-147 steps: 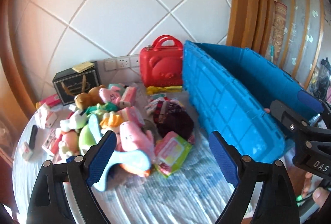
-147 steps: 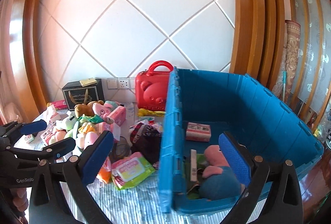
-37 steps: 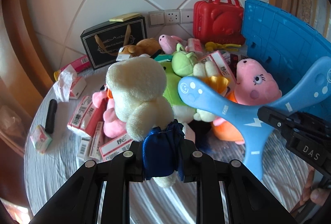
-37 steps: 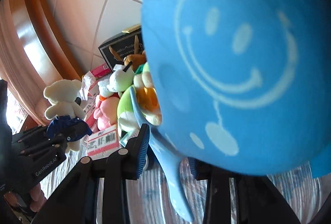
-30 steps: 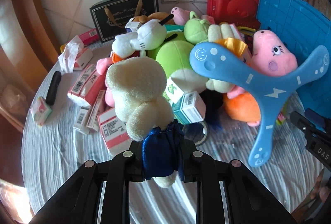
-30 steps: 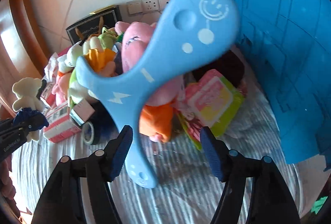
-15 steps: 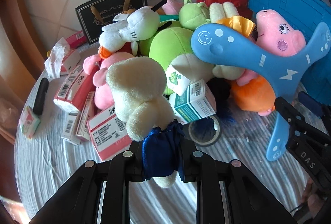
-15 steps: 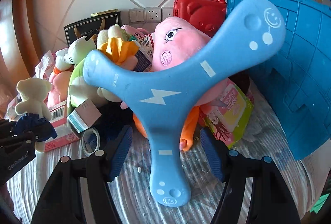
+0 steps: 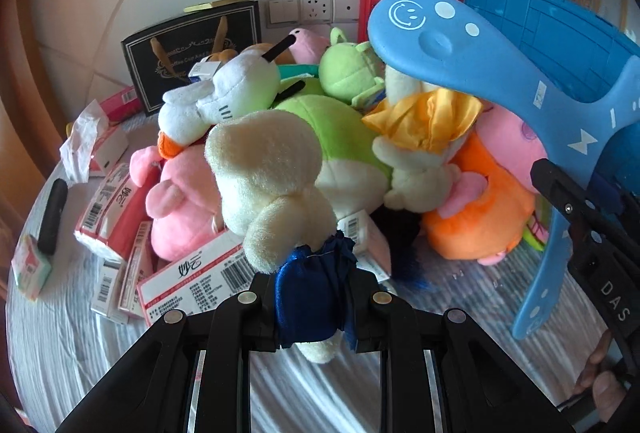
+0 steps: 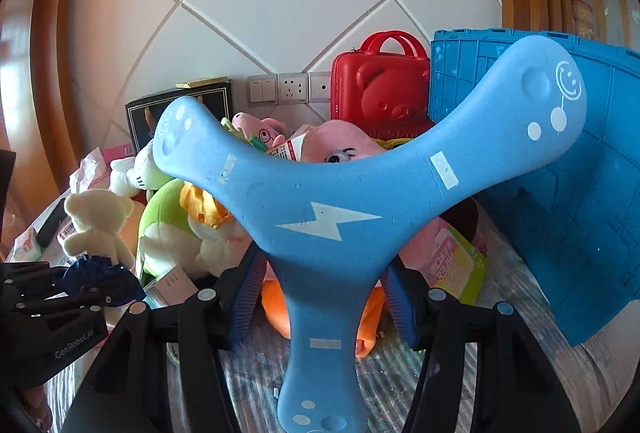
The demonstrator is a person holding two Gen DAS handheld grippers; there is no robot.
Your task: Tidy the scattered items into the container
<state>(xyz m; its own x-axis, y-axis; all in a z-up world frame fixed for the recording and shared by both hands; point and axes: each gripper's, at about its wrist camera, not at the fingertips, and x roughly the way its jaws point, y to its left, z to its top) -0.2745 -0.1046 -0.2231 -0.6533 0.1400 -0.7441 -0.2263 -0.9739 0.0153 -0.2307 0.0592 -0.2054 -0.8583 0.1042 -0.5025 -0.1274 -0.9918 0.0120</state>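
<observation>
The left tongs (image 9: 314,297) are clamped on the blue-skirted lower half of a cream teddy bear (image 9: 264,169), whose head and arm rise straight ahead of the pads. Just beyond the bear, on the striped worktop (image 9: 72,345), lie red-and-white cartons (image 9: 188,273) to the left of these tongs, and behind them a heap of plush toys: a pink one (image 9: 180,201), a green one (image 9: 332,137) and a white duck (image 9: 224,93). Farthest ahead, against the tiled wall, stands a black gift bag (image 9: 192,45).

The right tongs (image 10: 320,293) have just been closing around the lower arm of a blue three-armed boomerang (image 10: 332,209); the blue pads (image 10: 248,293) stand on either side of that arm, at or almost at its edges, and whether they press it I cannot tell. The boomerang's other two arms spread up and outward ahead of the tongs. Behind it sit an orange plush (image 10: 276,305) and a pink pig plush (image 10: 340,141). To the right of these tongs rises the ribbed wall of the blue crate (image 10: 580,201), the container, and farther back, left of the crate, stands a red bear-faced case (image 10: 380,89).
</observation>
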